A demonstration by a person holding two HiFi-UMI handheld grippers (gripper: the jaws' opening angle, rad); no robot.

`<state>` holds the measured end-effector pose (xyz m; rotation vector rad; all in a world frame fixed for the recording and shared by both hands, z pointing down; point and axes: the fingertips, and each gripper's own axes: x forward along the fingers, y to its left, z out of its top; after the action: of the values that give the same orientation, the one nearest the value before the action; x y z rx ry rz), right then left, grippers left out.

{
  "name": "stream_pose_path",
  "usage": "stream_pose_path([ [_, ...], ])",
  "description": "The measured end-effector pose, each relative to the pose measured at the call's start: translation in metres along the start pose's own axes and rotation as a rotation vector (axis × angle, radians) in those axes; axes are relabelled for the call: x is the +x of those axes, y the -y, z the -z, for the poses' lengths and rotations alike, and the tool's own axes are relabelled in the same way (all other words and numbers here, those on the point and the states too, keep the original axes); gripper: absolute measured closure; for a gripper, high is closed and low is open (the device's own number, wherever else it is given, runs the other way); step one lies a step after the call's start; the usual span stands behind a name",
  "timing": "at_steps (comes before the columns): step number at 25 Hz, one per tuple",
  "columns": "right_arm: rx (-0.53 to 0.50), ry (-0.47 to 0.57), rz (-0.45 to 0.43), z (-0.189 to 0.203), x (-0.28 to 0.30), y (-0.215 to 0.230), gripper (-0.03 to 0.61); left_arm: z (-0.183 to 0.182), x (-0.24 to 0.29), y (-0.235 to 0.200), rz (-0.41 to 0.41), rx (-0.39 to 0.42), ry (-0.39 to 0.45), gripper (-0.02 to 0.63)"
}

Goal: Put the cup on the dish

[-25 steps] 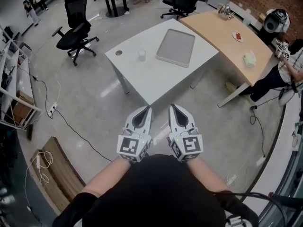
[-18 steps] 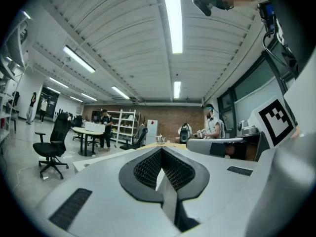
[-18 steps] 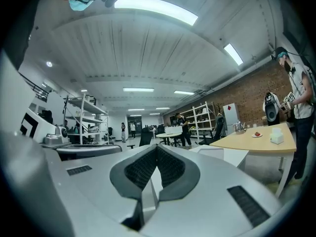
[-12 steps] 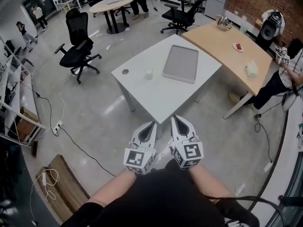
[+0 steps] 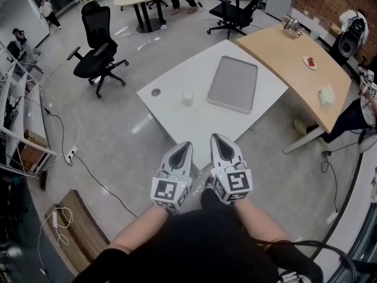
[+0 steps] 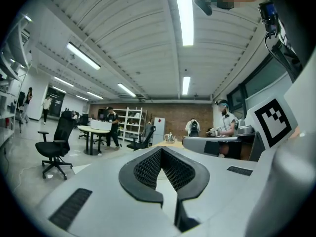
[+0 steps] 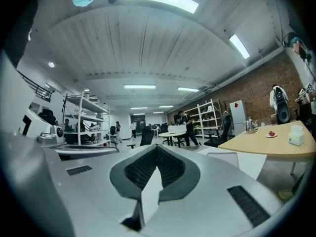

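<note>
Now stands back from the white table (image 5: 184,122), with the left gripper (image 5: 185,145) and the right gripper (image 5: 217,138) held side by side close to the body, both pointing toward the table's near corner. Has the left gripper's jaws pressed together at the tips, with nothing pinched, only a diamond-shaped gap between the ribbed pads behind the tips. Has the right gripper's jaws closed the same way, tip to tip and empty. Finds the cup (image 5: 188,98), small and pale, upright on the far-left part of the table, well apart from both grippers and untouched. Finds the dish (image 5: 233,85), a flat grey rectangular tray, to the cup's right on the same tabletop, near the cup but not touching it, so the cup is not yet on the dish. Shows a round hole (image 5: 155,92) in the tabletop to the cup's left. Takes in, beyond the table, a curved wooden desk (image 5: 288,55) bearing a small plate (image 5: 310,62) and a pale box (image 5: 325,96), and a black office chair (image 5: 97,52) on the grey floor (image 5: 118,146) to the left.
</note>
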<state>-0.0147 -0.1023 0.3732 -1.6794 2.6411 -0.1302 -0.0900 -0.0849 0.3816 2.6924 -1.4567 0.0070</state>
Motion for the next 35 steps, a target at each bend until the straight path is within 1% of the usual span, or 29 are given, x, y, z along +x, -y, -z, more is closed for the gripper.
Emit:
stream_pose_path([
  [8, 0.014, -0.046, -0.055, 0.008, 0.105, 0.073, 0.566, 0.001, 0.119, -0.053, -0.074, -0.013, -0.011, 0.609],
  [14, -0.006, -0.082, -0.097, 0.024, 0.17, 0.11, 0.566, 0.014, 0.181, -0.083, -0.122, -0.01, -0.034, 0.609],
  [21, -0.002, -0.13, -0.094, 0.058, 0.236, 0.121, 0.566, 0.044, 0.219, -0.134, -0.157, -0.028, -0.079, 0.609],
  [30, 0.005, -0.176, -0.087, 0.123, 0.305, 0.126, 0.566, 0.106, 0.259, -0.195, -0.176, -0.041, -0.12, 0.609],
  [35, 0.02, -0.208, -0.088, 0.162, 0.327, 0.125, 0.565, 0.142, 0.266, -0.221, -0.196, -0.048, -0.147, 0.609],
])
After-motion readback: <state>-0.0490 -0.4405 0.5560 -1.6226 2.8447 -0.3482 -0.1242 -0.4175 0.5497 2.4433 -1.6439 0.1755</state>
